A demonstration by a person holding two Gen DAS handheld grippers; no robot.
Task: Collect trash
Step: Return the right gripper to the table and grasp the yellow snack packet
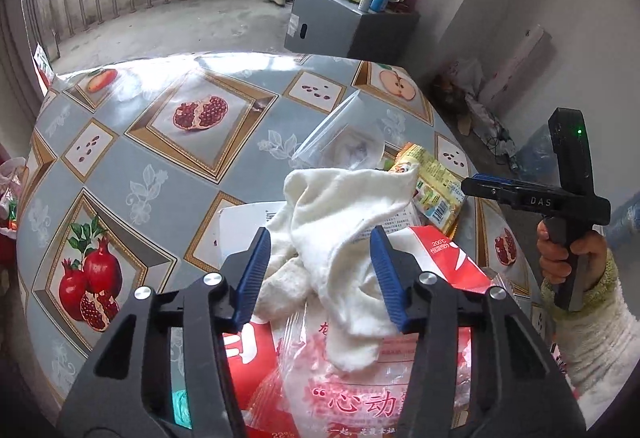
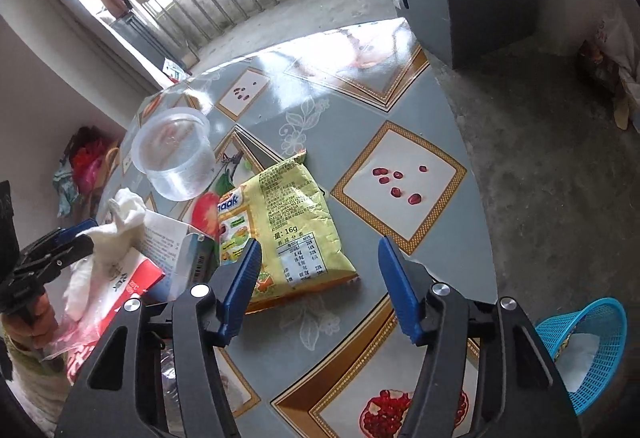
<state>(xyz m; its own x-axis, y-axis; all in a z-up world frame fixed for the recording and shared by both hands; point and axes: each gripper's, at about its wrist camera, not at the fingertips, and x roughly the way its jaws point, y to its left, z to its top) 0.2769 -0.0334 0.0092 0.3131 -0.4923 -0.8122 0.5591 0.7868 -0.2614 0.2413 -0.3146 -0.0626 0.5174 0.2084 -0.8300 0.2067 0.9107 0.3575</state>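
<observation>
We hold the left tongs point(image 1: 320, 258) wide open around a crumpled white cloth point(image 1: 344, 238); the blue pads sit on either side of it without pressing, so nothing is gripped yet, and we judge the spread is there to take the whole soft bundle in one closing. The cloth lies on top of a heap of red and white wrappers point(image 1: 360, 378) just under the left tongs, piled on the bench point(image 1: 160, 165); its long axis runs away from us, with one peaked corner pointing forward and to the right, toward a clear plastic cup point(image 1: 348, 145) lying on its side just beyond it.

The right tongs point(image 2: 320, 270) are also wide open and hold nothing; they hover above the bench with a yellow snack packet point(image 2: 292, 230) lying flat between and just ahead of the pads, nearer the left one; its long axis runs forward and slightly left, the torn top pointing away from us. A blue basket point(image 2: 588, 350) stands on the floor below and to the right of the right tongs, probably kept there so the trash can be dropped off the bench edge.
</observation>
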